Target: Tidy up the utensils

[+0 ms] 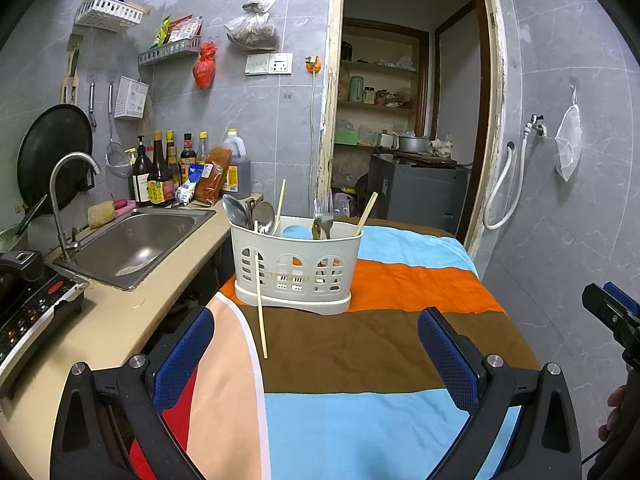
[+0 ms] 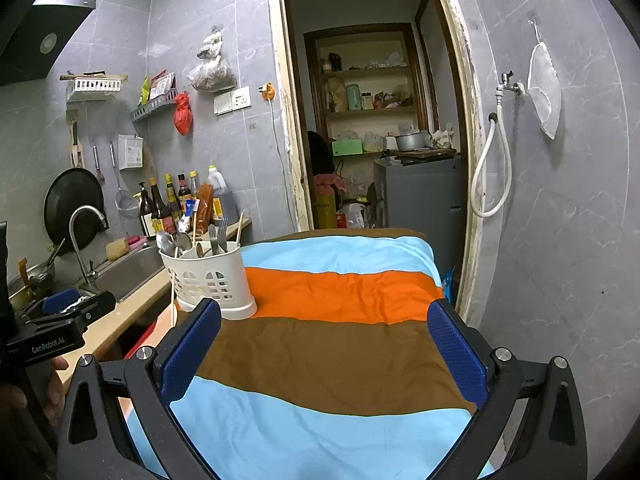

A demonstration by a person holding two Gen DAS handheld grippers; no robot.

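- Chopstick [image 1: 261, 300] is my target: one loose stick leaning against the front wall of the white caddy [image 1: 296, 272], foot on the striped cloth [image 1: 360, 344], tip up near the caddy's rim. The other pieces already stand inside: spoons [image 1: 248, 214] at the left end, a fork [image 1: 325, 222] in the middle, two more chopsticks poking up.
- Left gripper [image 1: 316, 352] hangs wide open and empty, just short of the stick's foot; I'd use this one, as it is nearer.
- Right gripper [image 2: 324, 340] is likewise spread wide with nothing in it, over bare cloth to the right of the caddy.
- I'd pinch the stick around its middle, across its width, so it won't swing.
- Then lift straight up clear of the rim before moving over a compartment.
- Risk, to my eye: nudging the light caddy, which sits near the cloth's left edge.
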